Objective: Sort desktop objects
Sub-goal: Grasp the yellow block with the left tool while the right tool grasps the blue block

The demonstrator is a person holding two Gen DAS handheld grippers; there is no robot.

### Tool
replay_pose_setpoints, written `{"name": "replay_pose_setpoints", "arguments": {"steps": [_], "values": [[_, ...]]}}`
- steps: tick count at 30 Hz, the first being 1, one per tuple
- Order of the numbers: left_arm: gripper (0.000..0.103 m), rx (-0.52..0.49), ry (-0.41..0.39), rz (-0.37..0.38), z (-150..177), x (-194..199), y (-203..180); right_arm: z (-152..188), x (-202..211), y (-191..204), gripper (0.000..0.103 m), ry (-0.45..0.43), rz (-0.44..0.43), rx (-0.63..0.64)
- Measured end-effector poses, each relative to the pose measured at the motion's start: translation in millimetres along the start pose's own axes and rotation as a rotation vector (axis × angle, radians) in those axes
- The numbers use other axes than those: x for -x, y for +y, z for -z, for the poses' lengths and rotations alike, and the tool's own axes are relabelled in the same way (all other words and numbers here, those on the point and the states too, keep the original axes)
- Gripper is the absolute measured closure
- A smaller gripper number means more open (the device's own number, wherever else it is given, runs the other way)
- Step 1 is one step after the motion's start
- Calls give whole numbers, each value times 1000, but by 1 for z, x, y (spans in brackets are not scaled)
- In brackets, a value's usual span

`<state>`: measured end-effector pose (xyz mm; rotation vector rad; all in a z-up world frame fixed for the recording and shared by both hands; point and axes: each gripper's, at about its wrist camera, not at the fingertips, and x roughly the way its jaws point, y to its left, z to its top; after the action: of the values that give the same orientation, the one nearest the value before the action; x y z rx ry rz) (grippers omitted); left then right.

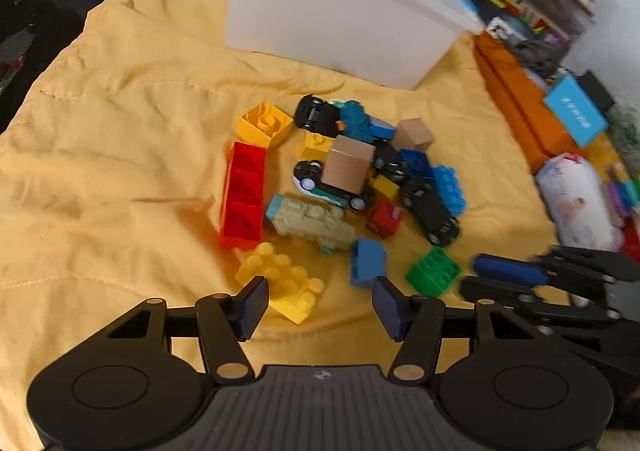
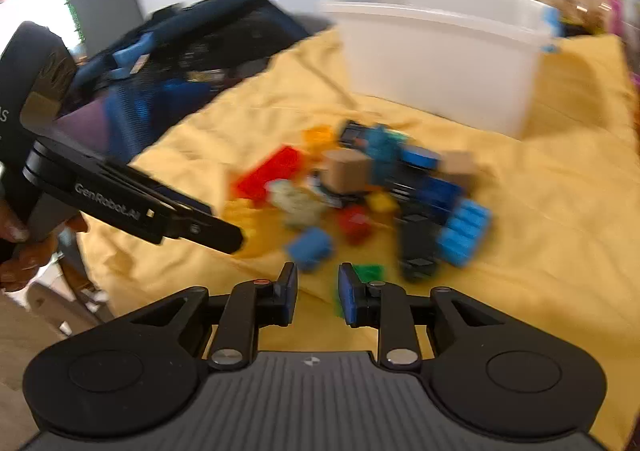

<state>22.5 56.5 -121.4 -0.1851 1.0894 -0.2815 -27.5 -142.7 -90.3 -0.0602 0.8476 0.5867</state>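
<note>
Toys for sorting sit in a heap on the yellow cloth (image 1: 120, 155), ahead of both my claws. My left claw (image 1: 320, 305) is spread wide w/ nothing between its pads, hovering over the near edge of the heap; a yellow studded block (image 1: 282, 283) shows just past the left pad, a blue block (image 1: 368, 267) just past the right pad. My right claw (image 2: 318, 293) is only narrowly apart, empty, w/ a green block (image 2: 370, 275) just beyond its right pad and the blue block nearby, though that view is blurred. Further out: long red brick (image 1: 244, 195), beige toy truck (image 1: 316, 223), two wooden cubes, several small cars, more blue & yellow blocks, all jumbled and touching. Behind the heap stands a white plastic bin (image 1: 340, 7), on the cloth, apart from the toys. Right of the cloth are orange boxes (image 1: 516, 99) and cluttered shelves. A hand (image 2: 16, 247) grips the left claw's handle
</note>
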Motion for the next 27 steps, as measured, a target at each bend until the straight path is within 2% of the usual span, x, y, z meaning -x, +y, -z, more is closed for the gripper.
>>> {"name": "replay_pose_setpoints", "arguments": {"steps": [2,3,4,5,10,13,15,16,20,21,23,25,27], "values": [[45,-3,1,-31,-5,-10,-2,3,4,-10,76,1,31,-19],[51,-9,4,-46,-6,-16,-4,4,5,-14,75,-1,49,-26],[67,-11,3,-54,-7,-19,-5,5,6,-18,75,-3,62,-27],[73,-9,10,-62,-7,-22,-5,5,8,-22,75,-5,75,-26],[73,-52,5,-73,-1,-20,-7,-7,2,-43,73,-22,189,-71],[73,-119,11,-74,2,-19,-9,-18,-15,-54,73,-19,228,-103],[73,-164,23,-67,3,-19,-9,-23,-29,-60,62,-10,247,-137],[73,-182,32,-68,4,-18,-9,-23,-36,-62,60,3,252,-141],[71,-228,41,-69,8,-14,-4,-20,-47,-66,73,44,259,-122],[66,-228,35,-67,9,-14,-3,-18,-45,-67,75,45,258,-108],[64,-230,16,-61,12,-13,-2,-13,-41,-67,75,45,274,-81],[73,-223,-4,-59,12,-13,0,-9,-40,-66,75,49,303,-64],[75,-226,-12,-42,10,-13,2,-6,-42,-68,75,50,302,-71]]}}
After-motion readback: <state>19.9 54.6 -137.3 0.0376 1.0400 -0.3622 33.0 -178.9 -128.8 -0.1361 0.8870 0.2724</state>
